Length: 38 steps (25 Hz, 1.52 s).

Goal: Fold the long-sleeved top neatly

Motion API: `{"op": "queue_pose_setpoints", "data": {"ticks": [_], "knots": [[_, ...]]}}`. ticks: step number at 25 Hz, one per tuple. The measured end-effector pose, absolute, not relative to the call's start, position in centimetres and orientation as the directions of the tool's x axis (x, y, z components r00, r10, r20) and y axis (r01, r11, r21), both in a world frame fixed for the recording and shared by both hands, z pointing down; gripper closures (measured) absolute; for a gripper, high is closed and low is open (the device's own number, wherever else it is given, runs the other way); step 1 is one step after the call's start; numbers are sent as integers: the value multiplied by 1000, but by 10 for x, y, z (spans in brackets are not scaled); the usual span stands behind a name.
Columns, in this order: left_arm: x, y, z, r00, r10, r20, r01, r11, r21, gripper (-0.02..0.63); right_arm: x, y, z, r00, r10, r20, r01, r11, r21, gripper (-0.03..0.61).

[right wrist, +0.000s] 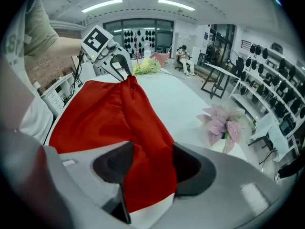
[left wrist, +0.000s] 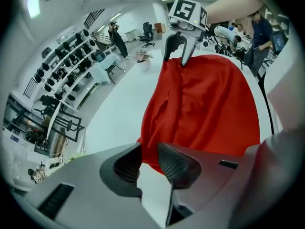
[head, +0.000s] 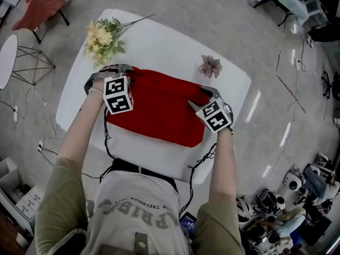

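White surface holds the red top, already folded flat. At its far edge the left hand-held gripper pinches a corner, and the right hand-held gripper sits loose around the cloth. It looks like a fold is being set up, so next both must grip and lift together.

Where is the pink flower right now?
In the head view, the pink flower lies on the white table, just beyond the far right corner of the red top.
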<state>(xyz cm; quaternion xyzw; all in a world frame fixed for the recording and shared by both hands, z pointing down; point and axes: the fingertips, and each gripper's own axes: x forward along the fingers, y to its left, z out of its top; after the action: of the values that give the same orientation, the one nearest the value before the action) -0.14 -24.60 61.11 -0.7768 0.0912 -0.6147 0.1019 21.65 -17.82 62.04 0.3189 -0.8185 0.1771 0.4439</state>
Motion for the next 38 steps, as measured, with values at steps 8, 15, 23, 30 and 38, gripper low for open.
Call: {"op": "queue_pose_setpoints", "data": {"ticks": [8, 15, 23, 30, 38], "knots": [[8, -279, 598, 301, -366, 880, -121, -930, -346, 595, 221, -185, 608, -398, -383, 833, -680, 733, 12, 538], [4, -310, 625, 218, -449, 866, -249, -884, -396, 594, 232, -208, 625, -298, -451, 841, -757, 649, 80, 524], [-35, -298, 587, 221, -534, 816, -471, -791, -391, 413, 224, -182, 584, -406, -483, 776, -763, 646, 3, 230], [-16, -161, 621, 338, -118, 934, -290, -957, -15, 303, 179, -108, 602, -511, -254, 821, -644, 746, -169, 144], [-29, -168, 645, 388, -56, 920, -410, -905, 117, 244, 195, -98, 641, -546, -193, 815, -698, 643, -315, 129]]}}
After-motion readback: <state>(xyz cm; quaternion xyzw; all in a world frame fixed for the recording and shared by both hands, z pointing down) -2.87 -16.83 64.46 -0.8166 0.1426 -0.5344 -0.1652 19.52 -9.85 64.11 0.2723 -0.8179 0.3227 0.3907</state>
